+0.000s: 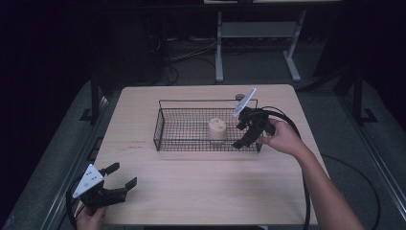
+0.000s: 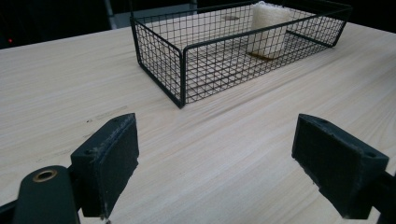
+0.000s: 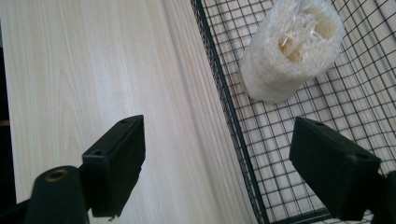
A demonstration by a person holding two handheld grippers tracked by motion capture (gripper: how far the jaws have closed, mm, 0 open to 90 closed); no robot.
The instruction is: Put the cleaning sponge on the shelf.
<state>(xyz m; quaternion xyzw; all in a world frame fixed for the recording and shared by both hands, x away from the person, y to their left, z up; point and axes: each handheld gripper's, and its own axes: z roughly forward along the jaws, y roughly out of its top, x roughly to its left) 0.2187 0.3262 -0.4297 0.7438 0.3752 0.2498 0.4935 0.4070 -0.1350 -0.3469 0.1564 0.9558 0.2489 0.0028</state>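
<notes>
Two grippers stand with jaws spread, gripping nothing: the left gripper at seven o'clock on the desk, the right gripper at three o'clock over the wire basket, where a loofah piece sits upright.

High view overhead; both gripper views low, sharing basket.

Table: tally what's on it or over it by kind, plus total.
Wire basket: 1
Loofah piece, standing inside the basket: 1
Grippers: 2, the left gripper open near the table's front-left corner, the right gripper open at the basket's right end
Total: 4
</notes>
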